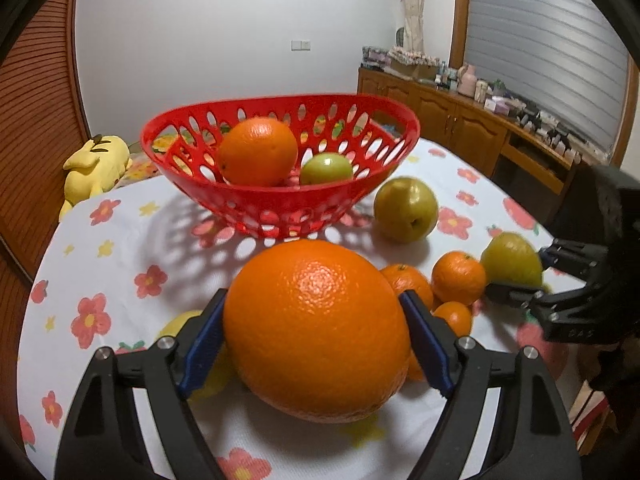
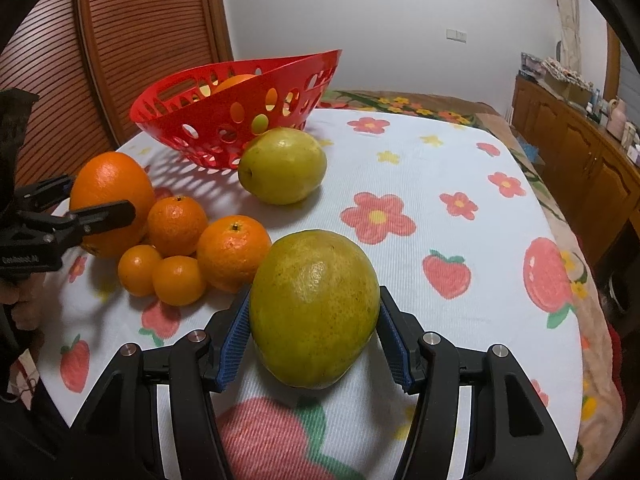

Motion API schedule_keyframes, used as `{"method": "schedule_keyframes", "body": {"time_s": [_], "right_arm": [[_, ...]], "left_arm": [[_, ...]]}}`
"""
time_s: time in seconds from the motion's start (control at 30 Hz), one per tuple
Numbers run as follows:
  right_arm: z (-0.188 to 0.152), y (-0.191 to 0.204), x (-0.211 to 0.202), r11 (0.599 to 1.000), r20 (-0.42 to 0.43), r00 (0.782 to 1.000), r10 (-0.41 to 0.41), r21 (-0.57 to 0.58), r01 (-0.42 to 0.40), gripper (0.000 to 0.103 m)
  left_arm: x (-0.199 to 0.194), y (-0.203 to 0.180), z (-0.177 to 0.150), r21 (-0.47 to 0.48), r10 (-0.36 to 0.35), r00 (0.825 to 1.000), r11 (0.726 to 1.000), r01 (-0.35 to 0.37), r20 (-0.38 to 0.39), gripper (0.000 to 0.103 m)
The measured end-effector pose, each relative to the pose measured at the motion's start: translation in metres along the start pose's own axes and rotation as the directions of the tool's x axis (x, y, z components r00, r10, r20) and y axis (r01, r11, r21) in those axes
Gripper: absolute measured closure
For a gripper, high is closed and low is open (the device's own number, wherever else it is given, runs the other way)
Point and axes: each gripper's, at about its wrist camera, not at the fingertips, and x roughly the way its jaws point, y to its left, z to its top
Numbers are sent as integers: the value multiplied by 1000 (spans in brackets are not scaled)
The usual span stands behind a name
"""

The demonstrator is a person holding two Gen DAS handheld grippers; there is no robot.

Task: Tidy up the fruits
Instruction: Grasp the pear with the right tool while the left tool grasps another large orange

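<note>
two tongs | left tongs (image 1: 316,312) hide yellow fruit (image 1: 182,322) | basket (image 2: 240,120) contents unclear

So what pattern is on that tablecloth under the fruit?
The white fabric tablecloth is printed with red flowers, small yellow flowers and strawberries; the right wrist view shows it best.

Ahead of the fingers rises a plain white wall (image 1: 224,32) with a switch plate (image 1: 300,45). To their left stands a slatted wooden door (image 2: 132,40); to their right, a cluttered wooden cabinet (image 1: 448,116) under closed blinds (image 1: 544,40), a curtain (image 1: 412,4) beside them.
</note>
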Motion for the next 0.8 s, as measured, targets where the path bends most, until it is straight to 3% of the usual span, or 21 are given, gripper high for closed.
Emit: {"method": "schedule_keyframes", "body": {"time_s": [0.33,0.8], "right_arm": [[1,3,2,1000,0,1000,-8,-9,8,43],[19,2,-31,1000,104,995,4,-5,-4,43]], "left_arm": [[-29,-1,16,-15,-16,997,1000,18,72,20],[-46,10,40,-38,-13,993,999,17,118,20]]}}
